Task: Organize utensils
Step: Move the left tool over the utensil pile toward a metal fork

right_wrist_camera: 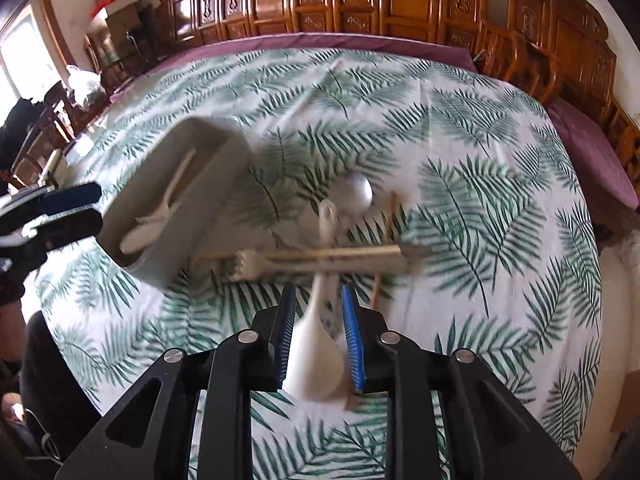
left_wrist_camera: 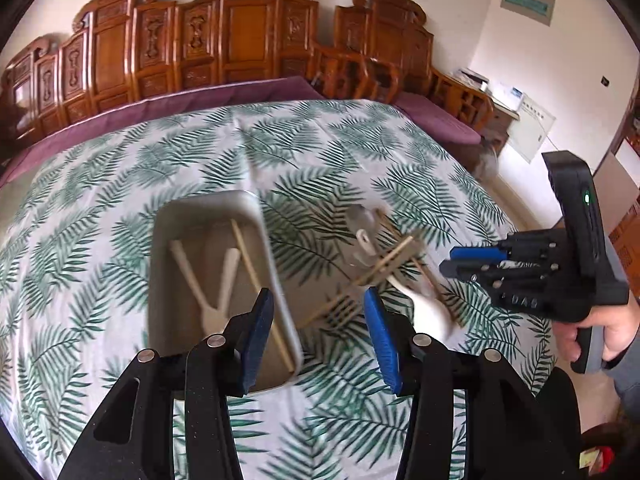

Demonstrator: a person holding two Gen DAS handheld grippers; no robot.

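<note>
A grey tray (left_wrist_camera: 208,199) (right_wrist_camera: 224,148) on the leaf-print cloth holds two white spoons (left_wrist_camera: 216,292) (right_wrist_camera: 152,224) and a chopstick (left_wrist_camera: 256,280). To its right is a loose pile: a metal spoon (right_wrist_camera: 358,194), wooden forks (left_wrist_camera: 340,312) (right_wrist_camera: 280,264), chopsticks (right_wrist_camera: 340,254) and a white spoon (left_wrist_camera: 428,312) (right_wrist_camera: 316,360). My left gripper (left_wrist_camera: 320,320) (right_wrist_camera: 98,206) hangs open over the tray's right wall, holding nothing. My right gripper (right_wrist_camera: 318,294) (left_wrist_camera: 446,262) is open above the white spoon. That spoon shows between the pads but lies on the cloth.
A carved wooden bench (left_wrist_camera: 240,40) with a purple cushion (left_wrist_camera: 160,112) runs behind the table. The table's right edge drops off near a hand (left_wrist_camera: 612,328) holding the right gripper. Chairs and boxes (right_wrist_camera: 116,8) stand at far left.
</note>
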